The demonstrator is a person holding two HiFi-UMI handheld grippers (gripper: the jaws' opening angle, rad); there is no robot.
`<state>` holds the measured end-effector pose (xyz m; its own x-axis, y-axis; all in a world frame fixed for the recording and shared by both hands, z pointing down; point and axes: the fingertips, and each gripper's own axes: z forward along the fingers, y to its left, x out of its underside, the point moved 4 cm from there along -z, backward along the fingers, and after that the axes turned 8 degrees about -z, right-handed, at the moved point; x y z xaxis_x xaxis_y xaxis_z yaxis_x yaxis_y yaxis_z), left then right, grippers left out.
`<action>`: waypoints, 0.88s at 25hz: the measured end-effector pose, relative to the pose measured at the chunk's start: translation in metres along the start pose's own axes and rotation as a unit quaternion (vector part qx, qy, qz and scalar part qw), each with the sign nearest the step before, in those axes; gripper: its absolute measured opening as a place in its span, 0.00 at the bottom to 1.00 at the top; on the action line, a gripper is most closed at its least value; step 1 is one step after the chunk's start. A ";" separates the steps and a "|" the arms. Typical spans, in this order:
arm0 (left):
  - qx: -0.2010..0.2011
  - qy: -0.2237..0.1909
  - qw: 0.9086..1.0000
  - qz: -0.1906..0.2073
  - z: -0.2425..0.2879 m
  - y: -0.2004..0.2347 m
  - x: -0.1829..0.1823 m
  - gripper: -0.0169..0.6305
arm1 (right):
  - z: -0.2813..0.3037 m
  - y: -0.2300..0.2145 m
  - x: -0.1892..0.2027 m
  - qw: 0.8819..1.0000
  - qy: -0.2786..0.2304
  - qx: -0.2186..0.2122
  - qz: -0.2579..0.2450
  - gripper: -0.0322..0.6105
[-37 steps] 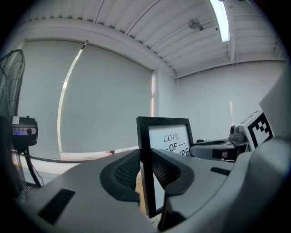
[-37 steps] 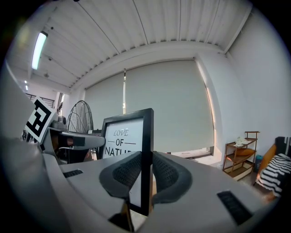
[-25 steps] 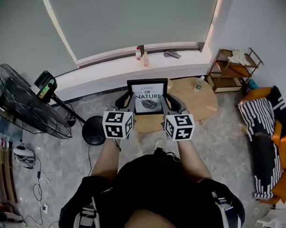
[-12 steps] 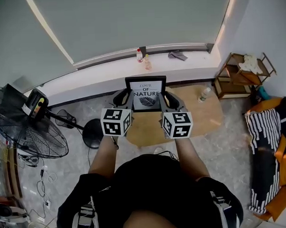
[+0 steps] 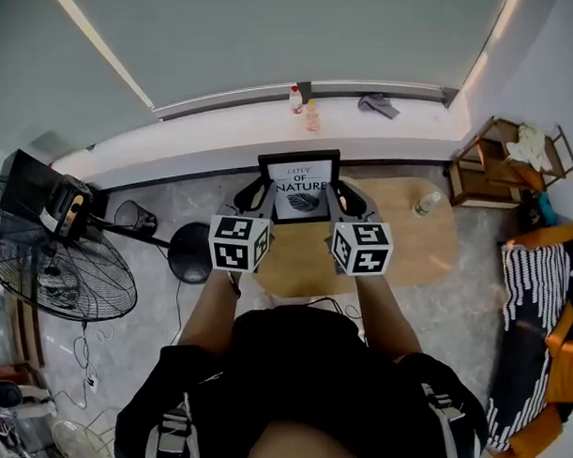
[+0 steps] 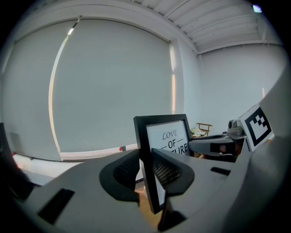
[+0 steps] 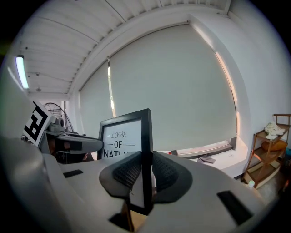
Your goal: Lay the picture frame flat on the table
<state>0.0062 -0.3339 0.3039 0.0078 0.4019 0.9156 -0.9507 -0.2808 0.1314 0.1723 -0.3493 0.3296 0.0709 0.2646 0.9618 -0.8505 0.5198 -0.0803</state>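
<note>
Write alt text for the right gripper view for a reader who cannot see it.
The right gripper clamps the edge of an upright black picture frame whose print begins LOVE OF. Behind it are a large pale window blind and, at right, a wooden shelf.

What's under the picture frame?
The wooden table lies under the picture frame, bare wood showing below its lower edge. Whether that edge rests on the wood cannot be told; the frame covers the tabletop behind it.
</note>
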 end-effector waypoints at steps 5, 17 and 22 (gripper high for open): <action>-0.010 0.003 1.000 -0.020 0.000 0.044 0.005 0.17 | 0.034 0.028 0.000 1.000 0.016 -0.019 -0.016 0.19; -0.009 0.033 0.999 -0.042 -0.009 0.111 0.039 0.17 | 0.077 0.082 0.028 0.997 0.067 -0.029 -0.030 0.19; -0.010 0.062 0.996 -0.060 -0.012 0.130 0.067 0.17 | 0.088 0.100 0.055 0.994 0.104 -0.038 -0.012 0.19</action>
<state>-0.1209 -0.3329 0.3777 0.0842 0.5364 0.8398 -0.9515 -0.2071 0.2277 0.0453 -0.3546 0.3976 0.2044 0.4090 0.8893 -0.8059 0.5860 -0.0843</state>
